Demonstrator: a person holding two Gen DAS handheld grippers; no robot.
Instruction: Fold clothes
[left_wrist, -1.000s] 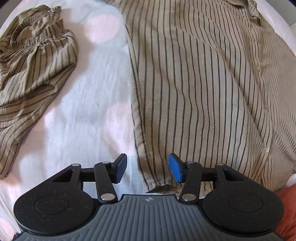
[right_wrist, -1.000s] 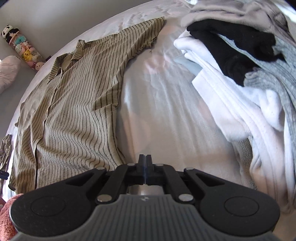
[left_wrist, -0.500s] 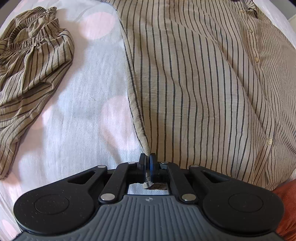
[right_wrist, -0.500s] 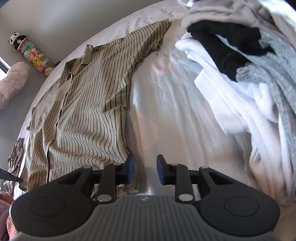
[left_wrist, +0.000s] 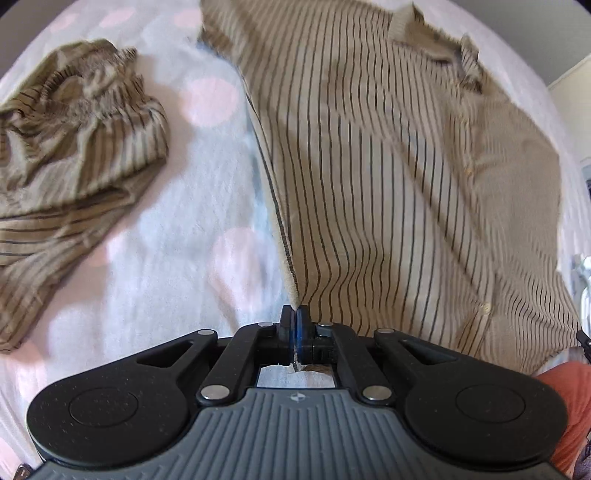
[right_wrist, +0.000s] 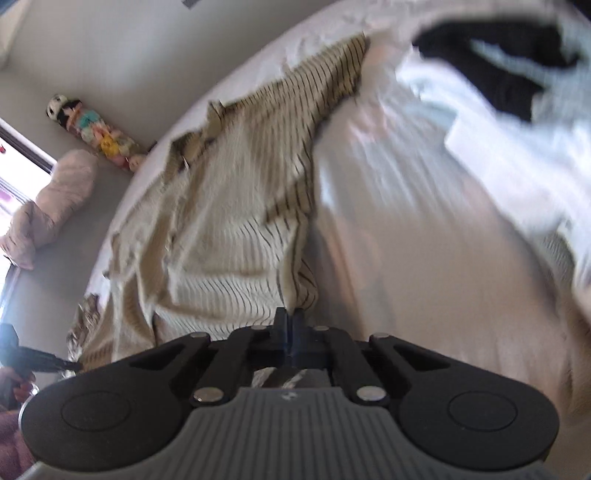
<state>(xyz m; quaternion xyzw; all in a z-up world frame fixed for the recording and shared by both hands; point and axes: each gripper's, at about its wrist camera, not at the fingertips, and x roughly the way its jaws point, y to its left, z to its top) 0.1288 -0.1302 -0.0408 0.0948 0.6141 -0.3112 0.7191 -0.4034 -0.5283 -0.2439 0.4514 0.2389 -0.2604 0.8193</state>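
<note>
Left wrist view: left tool (left_wrist: 294, 314) is fully closed, pads pinching the hem corner of the striped shirt (left_wrist: 388, 184). The shirt's side edge rises taut from the bed sheet (left_wrist: 177, 229) up to the pads; the rest of the shirt spreads away to the right, w/ collar at the far end and button placket running down the right part. Sheet is white w/ pale pink dots. On the left, well apart from the shirt, lies a crumpled striped garment (left_wrist: 70, 147) of the same tan cloth, bunched w/ a gathered band on top. An orange-red cloth (left_wrist: 569, 406) shows at the bottom right corner. Nothing lies between tool and shirt.

Right wrist view: right tool (right_wrist: 290, 317) is also closed, gripping the shirt's other hem corner; cloth puckers and lifts just ahead of the pads. The view is blurred. The shirt runs up and away toward a short sleeve at the top. To the right, across a bare strip of sheet, sits a pile of white, grey and black laundry (right_wrist: 517, 122), not touching the shirt. The left tool shows at the far left edge. Beyond the bed: a plush toy (right_wrist: 92, 129) against the wall and a pinkish pillow (right_wrist: 51, 206) on the floor.
</note>
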